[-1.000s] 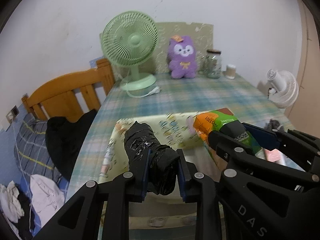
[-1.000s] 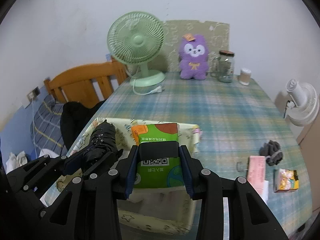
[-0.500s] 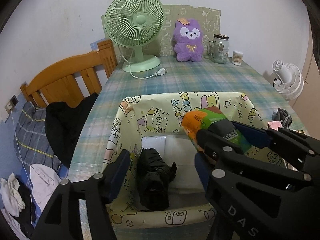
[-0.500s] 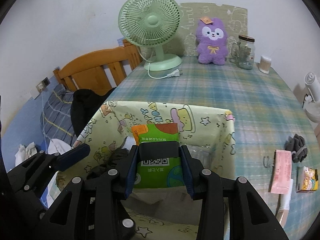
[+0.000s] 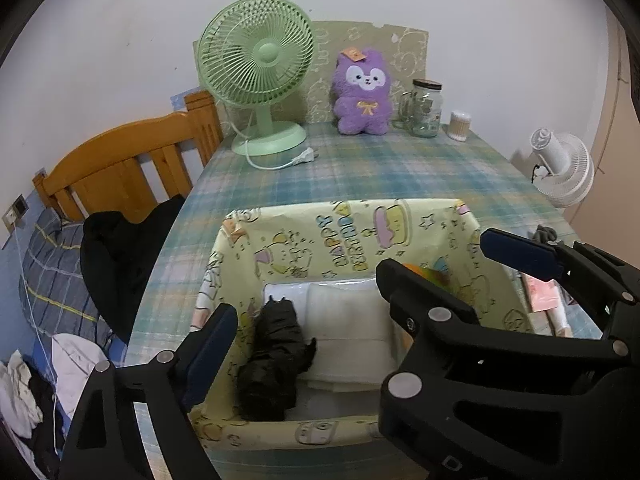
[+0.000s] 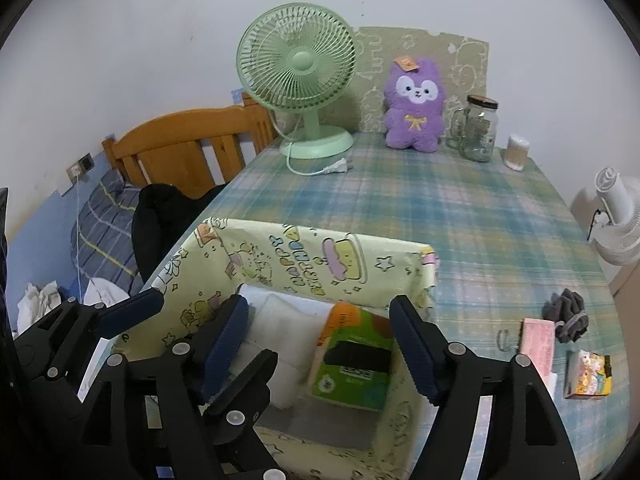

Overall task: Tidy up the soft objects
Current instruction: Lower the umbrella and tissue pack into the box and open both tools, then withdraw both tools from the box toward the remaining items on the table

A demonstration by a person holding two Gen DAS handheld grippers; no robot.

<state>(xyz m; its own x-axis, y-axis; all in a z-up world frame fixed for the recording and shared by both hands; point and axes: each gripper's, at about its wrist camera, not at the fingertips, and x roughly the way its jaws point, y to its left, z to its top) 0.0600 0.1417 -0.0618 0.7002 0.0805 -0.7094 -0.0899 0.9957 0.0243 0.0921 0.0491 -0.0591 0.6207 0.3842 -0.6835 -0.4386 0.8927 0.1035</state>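
Your left claw [image 5: 308, 344] hangs with its fingers spread wide and nothing between them, above the near left corner of the yellow cartoon-print box [image 5: 348, 216]. Directly below it, the black bundle [image 5: 276, 356] lies on the box floor against the left wall, resting partly on the folded white cloth [image 5: 344, 320] that lines the bottom.

Your right claw [image 6: 320, 344] is also spread wide and grips nothing. Under it, the green and orange tissue pack [image 6: 354, 356] sits inside the box at the right side, leaning toward the right wall, with a black band across its front. The small print on the pack is too blurred to read.

The inner back wall of the box carries lettering that looks like "HAPPY BIRTHDAY" seen upside down, next to a drawn cake.

Beyond the box on the plaid worktop [image 6: 460, 216] stand a green fan [image 6: 298, 76], a purple plush [image 6: 416, 108] and a glass jar [image 6: 478, 128]. Right of the box lie a pink packet [image 6: 538, 340], a grey cloth lump [image 6: 568, 314] and a small printed carton [image 6: 588, 374].
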